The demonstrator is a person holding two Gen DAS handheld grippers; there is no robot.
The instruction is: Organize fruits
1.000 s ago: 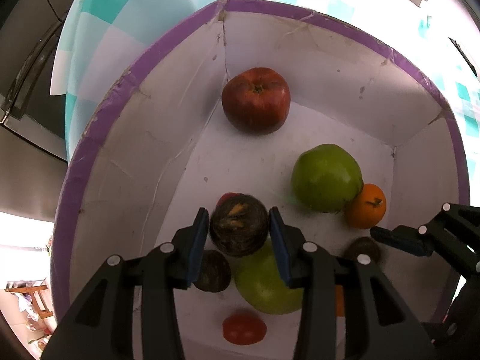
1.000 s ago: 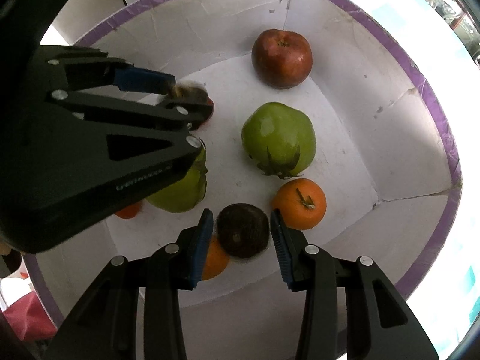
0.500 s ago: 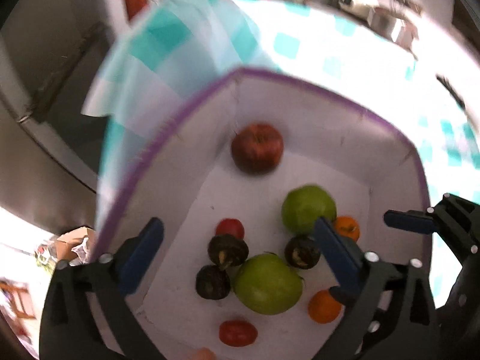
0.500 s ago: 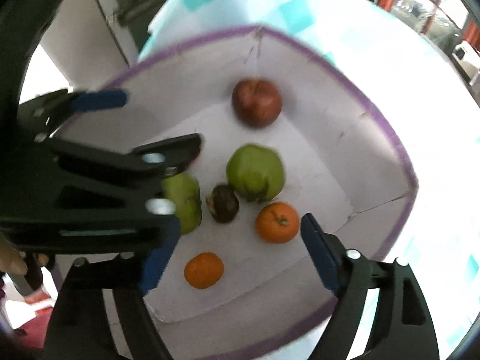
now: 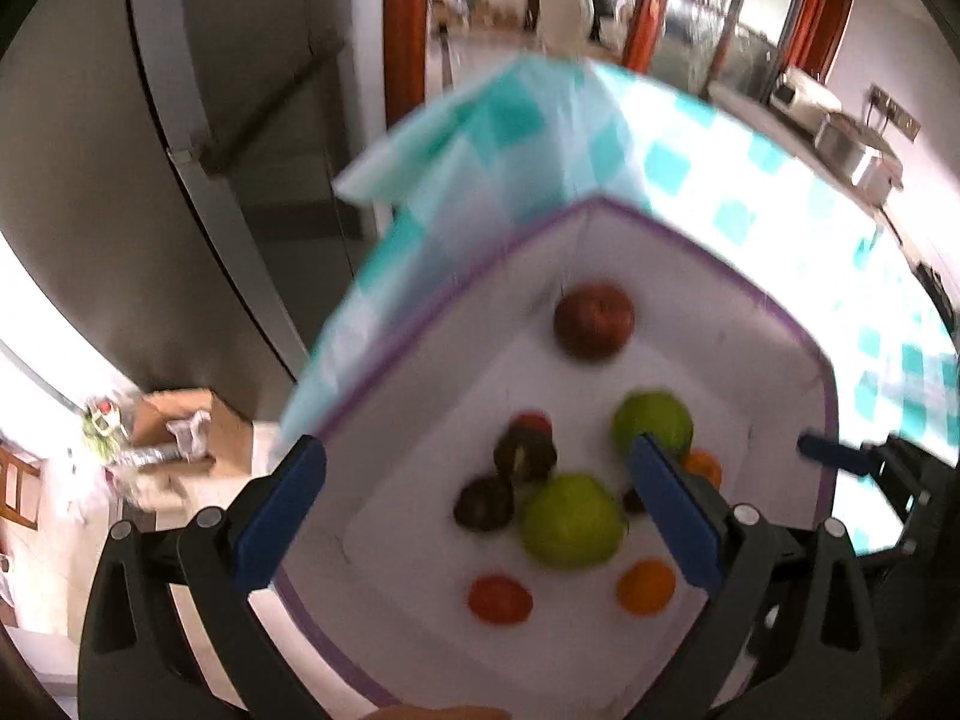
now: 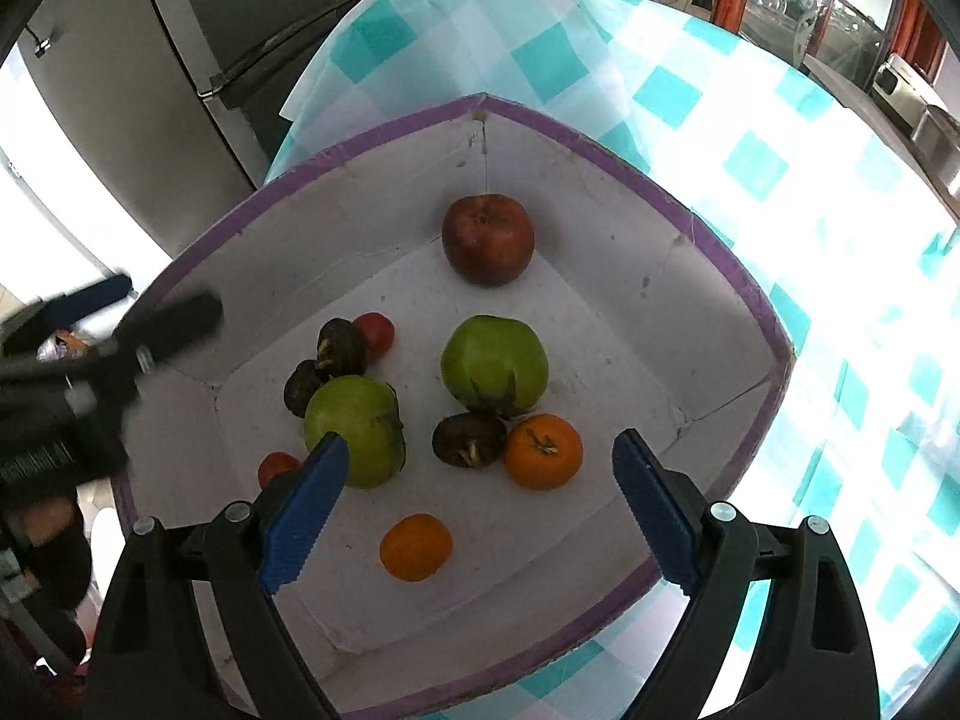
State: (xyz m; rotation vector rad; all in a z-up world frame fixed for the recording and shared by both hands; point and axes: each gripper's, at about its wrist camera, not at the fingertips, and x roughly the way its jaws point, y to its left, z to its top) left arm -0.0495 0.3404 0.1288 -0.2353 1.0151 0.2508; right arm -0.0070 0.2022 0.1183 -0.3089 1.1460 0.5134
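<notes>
Both the left hand-held gripper (image 5: 477,507) and the right hand-held gripper (image 6: 477,507), jaws still widening, hang apart and empty over the box (image 6: 714,252); reaching down could nudge the loose dark fruit (image 6: 469,439) against the orange (image 6: 543,451).

We look steeply down from both wrist cameras, from above and near, into the white purple-rimmed cardboard box (image 6: 708,240) on the teal-and-white checked bench (image 6: 750,162). Both views share the box floor and its dark red apple (image 5: 593,321) (image 6: 487,239).
</notes>
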